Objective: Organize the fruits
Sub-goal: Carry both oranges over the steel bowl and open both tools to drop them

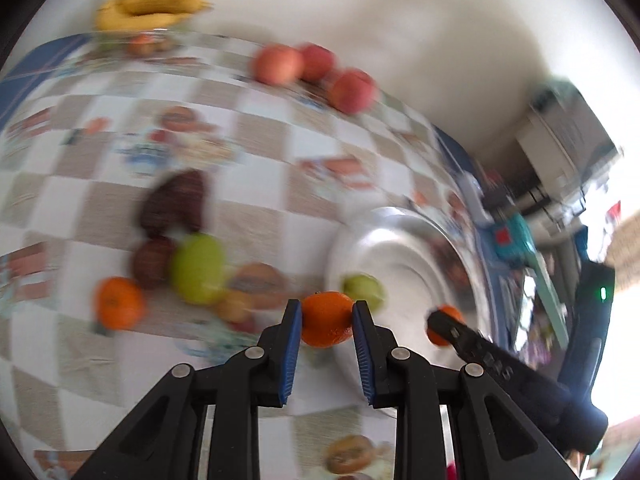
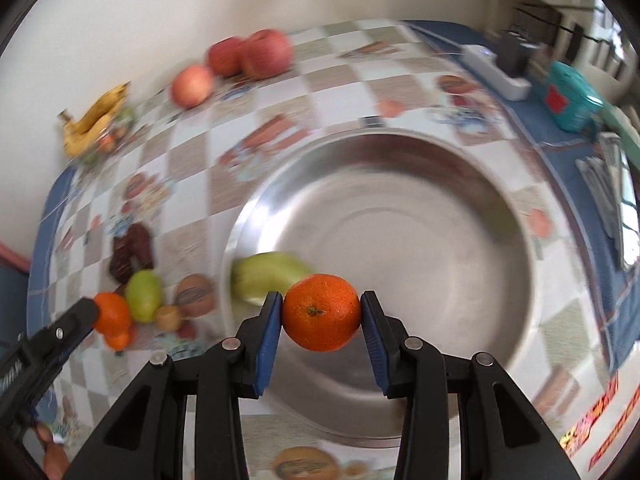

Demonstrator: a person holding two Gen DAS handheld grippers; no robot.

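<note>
My left gripper (image 1: 327, 316) is shut on an orange mandarin (image 1: 326, 318), held above the tablecloth just left of the steel bowl (image 1: 400, 240). My right gripper (image 2: 322, 312) is shut on another mandarin (image 2: 322, 311), held over the near rim of the steel bowl (image 2: 400, 184). A green pear (image 2: 268, 276) lies inside the bowl at its left side; it also shows in the left wrist view (image 1: 364, 290). On the cloth lie a mandarin (image 1: 119, 302), a green pear (image 1: 197, 268), dark red fruits (image 1: 176, 204), three apples (image 1: 312, 72) and bananas (image 1: 148, 10).
The table has a checked cloth with fruit prints (image 2: 192, 184). A wall stands behind it. A white power strip (image 2: 496, 68), a teal box (image 2: 572, 100) and cutlery (image 2: 612, 184) lie at the right edge. My left gripper also shows in the right wrist view (image 2: 94, 314).
</note>
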